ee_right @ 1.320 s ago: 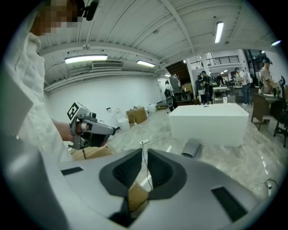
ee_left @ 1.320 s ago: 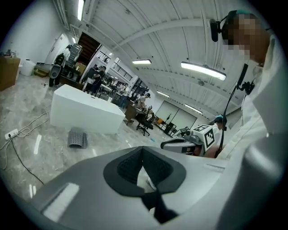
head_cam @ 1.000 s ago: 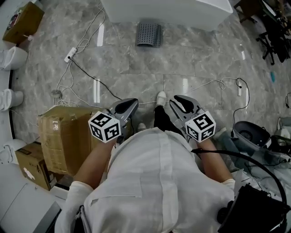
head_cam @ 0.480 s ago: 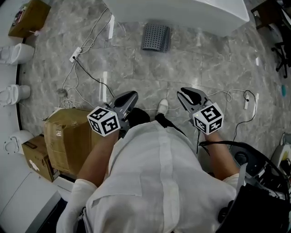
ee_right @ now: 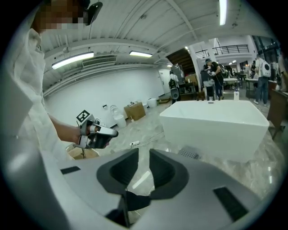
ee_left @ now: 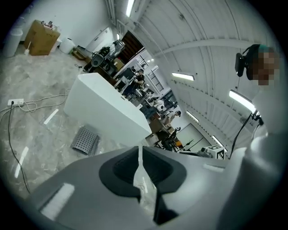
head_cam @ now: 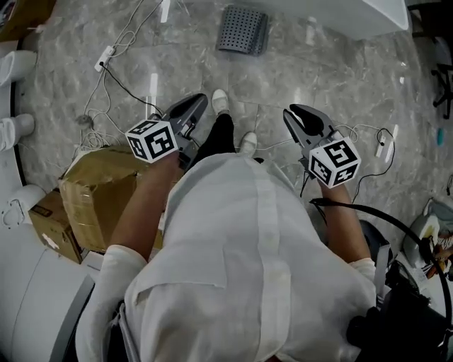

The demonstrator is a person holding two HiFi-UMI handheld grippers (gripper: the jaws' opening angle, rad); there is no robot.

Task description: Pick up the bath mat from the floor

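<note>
The bath mat (head_cam: 242,30), grey and perforated, lies curled on the marble floor against the white bathtub (head_cam: 340,14). It also shows in the left gripper view as the mat (ee_left: 86,140) and in the right gripper view as the mat (ee_right: 189,153). My left gripper (head_cam: 200,99) is held in the air well short of it, jaws shut and empty (ee_left: 139,150). My right gripper (head_cam: 292,112) hangs level with it to the right, a narrow gap between its jaws (ee_right: 144,152) and nothing in them.
A brown cardboard box (head_cam: 92,191) stands at my left, a smaller one (head_cam: 49,226) beside it. Cables (head_cam: 120,78) with a power strip (head_cam: 104,56) trail over the floor on the left, another cable (head_cam: 368,134) on the right. My shoes (head_cam: 220,100) are below the grippers.
The person has stepped toward the bathtub. Both grippers have travelled forward, and the mat and tub now sit higher in the head view. The jaws look unchanged.
</note>
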